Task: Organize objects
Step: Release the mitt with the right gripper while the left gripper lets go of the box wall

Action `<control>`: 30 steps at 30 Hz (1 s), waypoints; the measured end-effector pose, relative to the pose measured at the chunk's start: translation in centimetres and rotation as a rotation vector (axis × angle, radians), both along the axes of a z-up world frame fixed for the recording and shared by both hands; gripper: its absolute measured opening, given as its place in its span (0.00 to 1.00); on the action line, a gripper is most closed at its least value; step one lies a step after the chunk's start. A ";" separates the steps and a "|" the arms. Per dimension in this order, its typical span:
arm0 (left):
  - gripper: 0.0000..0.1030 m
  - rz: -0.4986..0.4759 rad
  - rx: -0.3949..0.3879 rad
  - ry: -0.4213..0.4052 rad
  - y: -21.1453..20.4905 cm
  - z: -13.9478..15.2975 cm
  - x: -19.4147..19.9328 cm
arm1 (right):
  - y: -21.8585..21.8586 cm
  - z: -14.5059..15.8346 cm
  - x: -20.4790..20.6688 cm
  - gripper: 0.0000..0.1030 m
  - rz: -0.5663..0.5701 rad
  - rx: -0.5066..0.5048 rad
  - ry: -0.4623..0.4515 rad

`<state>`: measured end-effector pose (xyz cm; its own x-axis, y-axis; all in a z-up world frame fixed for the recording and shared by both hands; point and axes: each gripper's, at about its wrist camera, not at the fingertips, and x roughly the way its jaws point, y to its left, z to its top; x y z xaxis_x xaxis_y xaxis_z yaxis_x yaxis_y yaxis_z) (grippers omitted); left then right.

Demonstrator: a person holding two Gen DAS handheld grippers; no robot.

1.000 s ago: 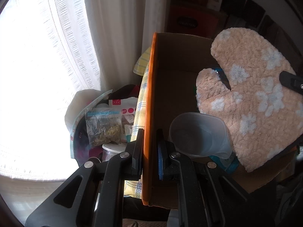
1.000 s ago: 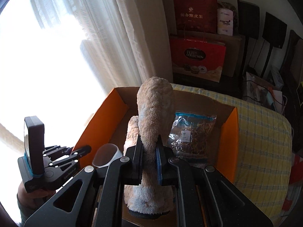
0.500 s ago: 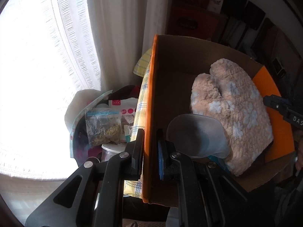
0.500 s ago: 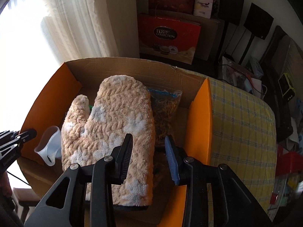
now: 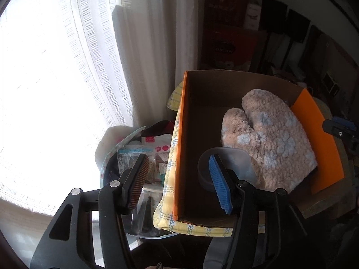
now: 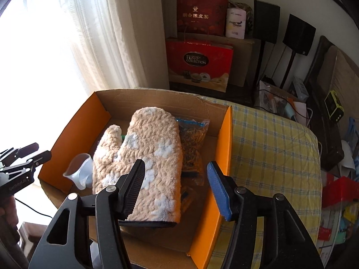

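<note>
A beige fluffy oven mitt (image 6: 143,159) with pale paw prints lies flat in the orange cardboard box (image 6: 224,148); it also shows in the left wrist view (image 5: 271,143). A clear plastic cup (image 6: 79,174) lies beside it at the box's left end, and a zip bag of dried herbs (image 6: 193,143) lies to its right. My right gripper (image 6: 176,188) is open and empty above the mitt's cuff. My left gripper (image 5: 178,182) is open and empty, straddling the box's orange left wall (image 5: 179,143), with the cup (image 5: 226,168) just past its right finger.
The box stands on a yellow checked cloth (image 6: 273,148). Left of the box, a bin (image 5: 134,170) holds zip bags and packets. White curtains (image 5: 101,67) hang by the window. Red gift boxes (image 6: 199,60) and black speakers (image 6: 298,38) stand behind.
My right gripper let go of the mitt, which dropped flat into the box, then opened wide. My left gripper, shut on the box's left wall before, has opened.
</note>
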<state>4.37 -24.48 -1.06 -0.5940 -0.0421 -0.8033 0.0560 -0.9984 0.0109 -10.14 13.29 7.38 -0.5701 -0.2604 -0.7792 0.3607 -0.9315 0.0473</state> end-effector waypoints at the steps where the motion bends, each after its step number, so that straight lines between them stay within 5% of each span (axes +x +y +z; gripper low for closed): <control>1: 0.57 -0.004 -0.003 0.009 -0.1 -0.1 0.3 | 0.0 0.1 0.2 0.60 0.003 -0.002 0.002; 4: 0.65 -0.013 0.005 0.034 0.2 0.7 1.4 | 0.3 0.6 1.0 0.75 0.001 -0.005 0.025; 9: 0.87 -0.022 0.014 0.072 1.1 2.2 2.6 | 1.1 1.0 2.5 0.80 -0.013 -0.017 0.048; 15: 0.91 -0.047 0.058 0.099 2.3 3.4 3.8 | 2.3 0.6 4.4 0.88 -0.022 -0.032 0.049; 18: 1.00 -0.064 0.064 0.110 3.3 3.5 4.4 | 2.8 0.4 5.4 1.00 -0.045 -0.006 0.065; 30: 1.00 -0.135 0.126 0.102 7.1 3.2 6.7 | 7.4 0.2 9.1 0.99 -0.177 -0.010 0.120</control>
